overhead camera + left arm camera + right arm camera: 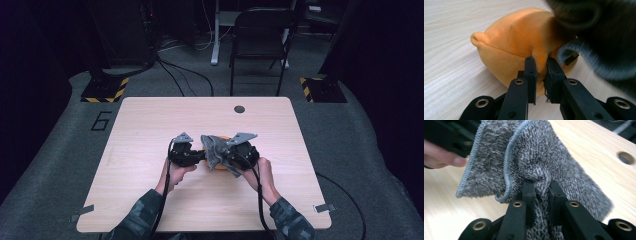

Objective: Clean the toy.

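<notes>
Cloth [541, 162], grey and fluffy, hangs bunched at centre frame, pinched by the right gripper [541, 187]; its fingers are closed on a fold. Left gripper [541, 63] fingers are clamped on the orange plush [519, 42] on the desk [150, 125]. We judge both holds shallow; a tug could slip either.

One orange plush toy [519, 47], one grey cloth [544, 157], one table [150, 130].

Overhead view faces forward; claw cameras close on table [150, 120].
</notes>
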### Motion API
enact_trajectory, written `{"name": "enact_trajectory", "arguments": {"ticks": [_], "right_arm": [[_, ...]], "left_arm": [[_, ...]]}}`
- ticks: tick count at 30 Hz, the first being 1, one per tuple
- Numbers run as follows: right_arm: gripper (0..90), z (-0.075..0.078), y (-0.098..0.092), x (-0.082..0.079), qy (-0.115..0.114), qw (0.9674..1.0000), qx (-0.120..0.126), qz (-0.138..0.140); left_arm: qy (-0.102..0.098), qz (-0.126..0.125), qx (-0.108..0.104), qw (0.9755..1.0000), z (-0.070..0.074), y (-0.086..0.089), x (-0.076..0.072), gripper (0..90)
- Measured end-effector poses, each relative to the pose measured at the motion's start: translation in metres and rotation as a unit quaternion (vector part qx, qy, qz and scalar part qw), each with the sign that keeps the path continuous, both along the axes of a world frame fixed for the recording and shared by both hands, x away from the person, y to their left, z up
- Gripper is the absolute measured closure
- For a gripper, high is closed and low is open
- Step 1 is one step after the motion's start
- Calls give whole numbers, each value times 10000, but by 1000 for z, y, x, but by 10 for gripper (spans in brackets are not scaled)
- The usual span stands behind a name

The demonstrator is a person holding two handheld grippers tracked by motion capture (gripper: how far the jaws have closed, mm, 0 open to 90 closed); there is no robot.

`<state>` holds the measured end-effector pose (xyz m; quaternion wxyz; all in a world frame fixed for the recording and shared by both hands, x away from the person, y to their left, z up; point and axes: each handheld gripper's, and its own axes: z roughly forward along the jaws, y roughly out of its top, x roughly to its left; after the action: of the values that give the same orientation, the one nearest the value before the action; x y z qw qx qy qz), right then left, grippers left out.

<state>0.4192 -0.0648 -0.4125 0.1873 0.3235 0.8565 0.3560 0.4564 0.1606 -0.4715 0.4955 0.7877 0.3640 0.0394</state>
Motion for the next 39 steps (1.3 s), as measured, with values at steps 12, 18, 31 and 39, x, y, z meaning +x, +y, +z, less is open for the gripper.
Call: {"name": "enact_trajectory", "arguments": {"ticks": [12, 18, 31, 39], "right_arm": [[790, -15, -11, 3, 159, 9995, -230, -170], [789, -21, -39, 12, 220, 9983, -252, -472], [788, -45, -70, 35, 637, 9909, -392, -1119], [786, -39, -74, 32, 529, 9920, -304, -1109]], "left_arm": [[28, -6, -28, 10000, -1, 1, 1, 810], [57, 4, -38, 10000, -1, 1, 2, 810], [77, -32, -74, 9999, -2, 2, 3, 810], [116, 14, -102, 9999, -2, 3, 3, 809]]}}
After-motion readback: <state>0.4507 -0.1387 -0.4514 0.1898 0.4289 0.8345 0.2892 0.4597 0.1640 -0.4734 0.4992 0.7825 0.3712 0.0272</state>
